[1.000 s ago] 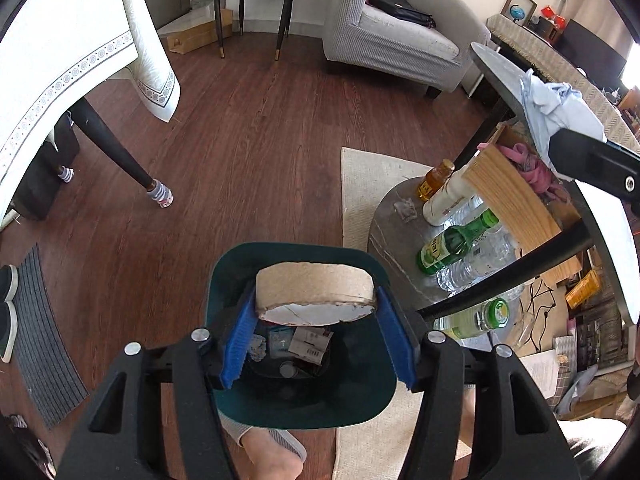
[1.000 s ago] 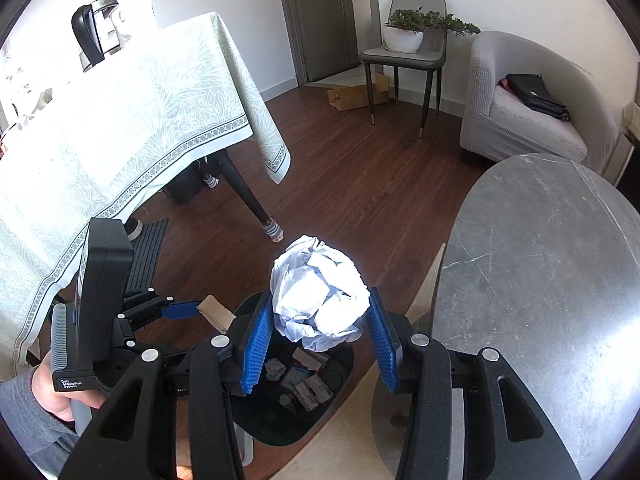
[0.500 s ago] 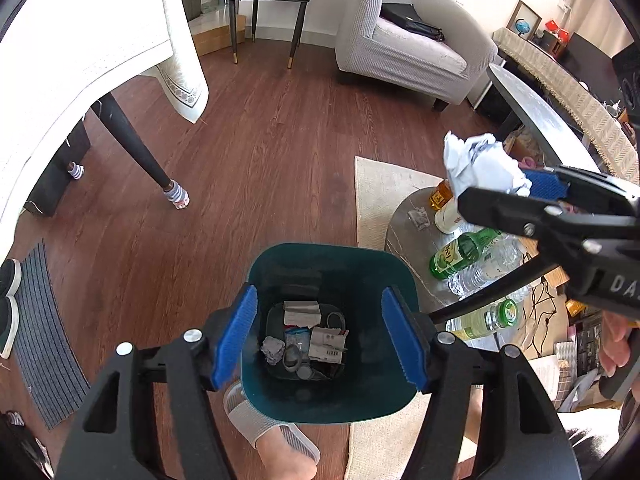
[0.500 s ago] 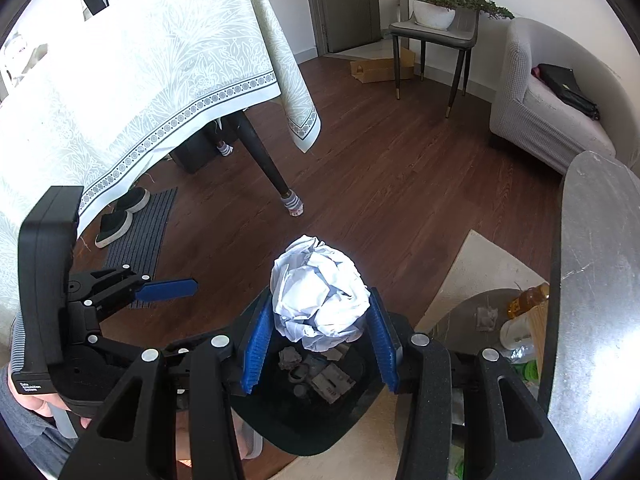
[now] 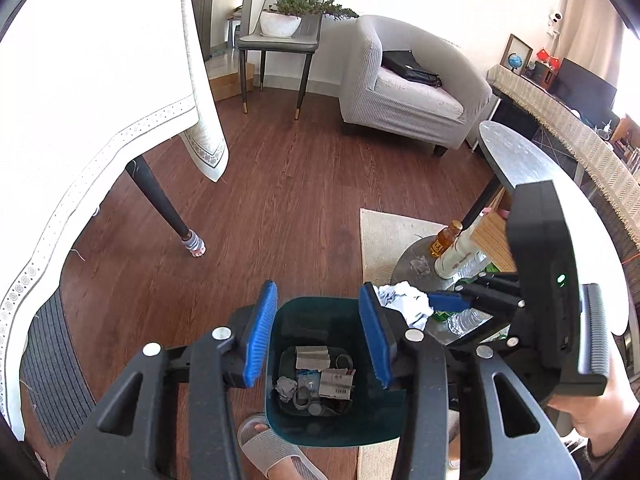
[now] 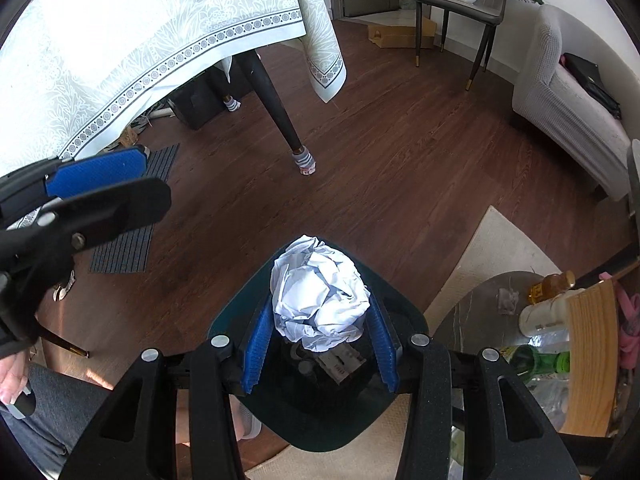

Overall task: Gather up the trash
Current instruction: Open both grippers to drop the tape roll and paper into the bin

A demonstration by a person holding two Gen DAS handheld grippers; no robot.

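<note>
A dark green trash bin (image 5: 320, 432) stands on the floor below both grippers, with several scraps of paper and card inside. My left gripper (image 5: 318, 330) is open and empty above the bin. My right gripper (image 6: 322, 344) is shut on a crumpled white paper ball (image 6: 320, 296) and holds it over the bin (image 6: 320, 428). The ball also shows in the left wrist view (image 5: 404, 304) at the bin's right edge, in the right gripper's blue pads (image 5: 448, 302).
A low round table (image 5: 412, 256) with several bottles stands right of the bin on a beige rug (image 5: 384, 228). A tablecloth-draped table (image 6: 160, 20) with a dark leg (image 6: 280, 116) is at left. A grey armchair (image 5: 408, 88) and a chair with a plant are behind. A slippered foot (image 5: 272, 448) is beside the bin.
The cardboard piece left my left gripper and dropped into the bin; the gripper is open. My right gripper has carried the paper ball down over the bin.
</note>
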